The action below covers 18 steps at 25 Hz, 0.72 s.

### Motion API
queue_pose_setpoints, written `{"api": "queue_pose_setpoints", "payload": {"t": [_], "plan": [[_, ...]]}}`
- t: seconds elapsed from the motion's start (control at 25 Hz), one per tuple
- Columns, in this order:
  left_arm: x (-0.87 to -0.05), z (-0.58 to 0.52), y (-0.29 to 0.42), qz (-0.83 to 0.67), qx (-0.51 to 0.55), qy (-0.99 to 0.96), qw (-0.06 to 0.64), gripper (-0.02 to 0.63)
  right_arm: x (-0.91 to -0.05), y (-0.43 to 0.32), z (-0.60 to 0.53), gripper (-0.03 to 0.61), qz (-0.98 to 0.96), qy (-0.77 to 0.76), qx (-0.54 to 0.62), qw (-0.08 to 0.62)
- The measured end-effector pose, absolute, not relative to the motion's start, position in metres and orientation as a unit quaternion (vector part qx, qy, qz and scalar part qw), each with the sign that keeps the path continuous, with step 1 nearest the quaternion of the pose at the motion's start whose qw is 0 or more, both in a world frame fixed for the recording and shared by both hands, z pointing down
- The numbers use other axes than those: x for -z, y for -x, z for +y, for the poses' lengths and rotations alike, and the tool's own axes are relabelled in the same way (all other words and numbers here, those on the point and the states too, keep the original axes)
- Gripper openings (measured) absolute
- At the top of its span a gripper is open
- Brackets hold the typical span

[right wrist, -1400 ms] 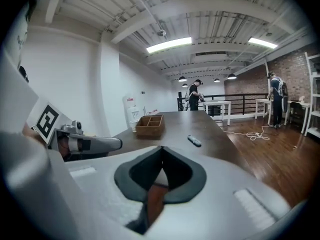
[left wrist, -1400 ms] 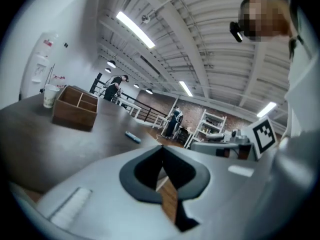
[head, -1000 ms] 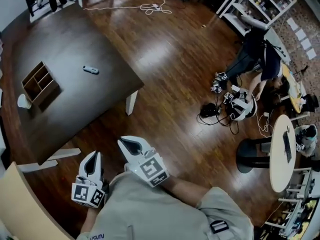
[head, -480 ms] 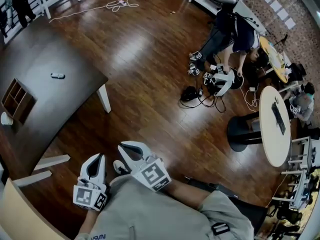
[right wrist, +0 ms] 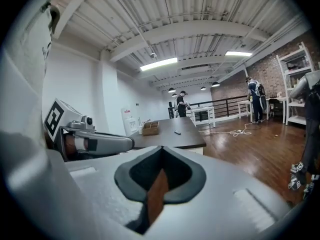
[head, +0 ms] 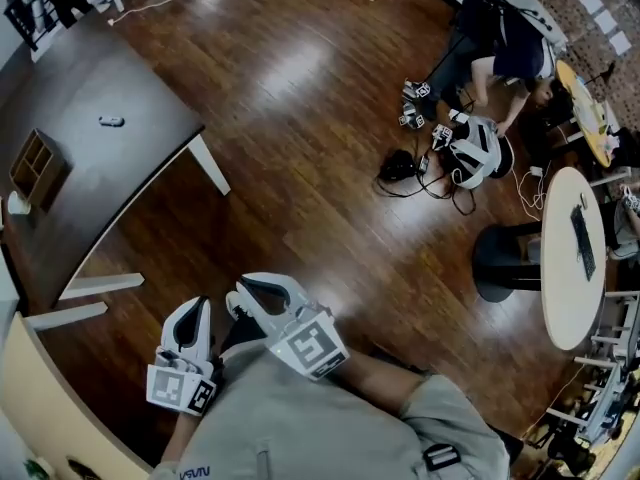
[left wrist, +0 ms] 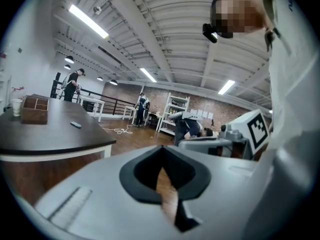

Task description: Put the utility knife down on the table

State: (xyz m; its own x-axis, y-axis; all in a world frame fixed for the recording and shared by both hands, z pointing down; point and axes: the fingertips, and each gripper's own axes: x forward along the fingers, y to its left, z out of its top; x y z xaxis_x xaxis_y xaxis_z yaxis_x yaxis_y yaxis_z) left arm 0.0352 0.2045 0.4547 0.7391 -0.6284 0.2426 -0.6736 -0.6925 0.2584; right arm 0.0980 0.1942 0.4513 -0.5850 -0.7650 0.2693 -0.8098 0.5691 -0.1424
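Observation:
The utility knife (head: 111,121) is a small grey bar lying on the dark table (head: 120,178) at the head view's upper left, far from both grippers. It also shows on the tabletop in the left gripper view (left wrist: 75,124) and the right gripper view (right wrist: 177,132). My left gripper (head: 191,318) and right gripper (head: 258,292) are held close to my body over the wooden floor, side by side. Both are shut with nothing between the jaws. Each sees the other: the right gripper (left wrist: 212,144) and the left gripper (right wrist: 97,143).
A wooden compartment box (head: 36,168) and a white cup (head: 17,204) stand on the table's left part. A person (head: 500,43) crouches over gear and cables (head: 470,153) on the floor at upper right. A round white table (head: 572,258) and its black pedestal (head: 505,263) stand at right.
The table and knife have slid toward the upper left of the head view and look farther away. Both grippers stayed shut near my body, shifting slightly lower in the picture.

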Motion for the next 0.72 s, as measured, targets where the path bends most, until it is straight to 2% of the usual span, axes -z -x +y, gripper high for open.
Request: {"api": "queue_pose_setpoints", "payload": {"t": [0.4,0.72], "plan": [[-0.462,0.231,-0.058,-0.385,-0.056,-0.904,0.174,0.002,-0.464,-0.126,0.223,-0.003,-0.889,-0.431,-0.125,0.097],[-0.457,0.238,-0.08,-0.368,-0.06,-0.915,0.155,0.002,-0.465,-0.144,0.233,-0.003,-0.884,-0.442,-0.12,0.097]]}}
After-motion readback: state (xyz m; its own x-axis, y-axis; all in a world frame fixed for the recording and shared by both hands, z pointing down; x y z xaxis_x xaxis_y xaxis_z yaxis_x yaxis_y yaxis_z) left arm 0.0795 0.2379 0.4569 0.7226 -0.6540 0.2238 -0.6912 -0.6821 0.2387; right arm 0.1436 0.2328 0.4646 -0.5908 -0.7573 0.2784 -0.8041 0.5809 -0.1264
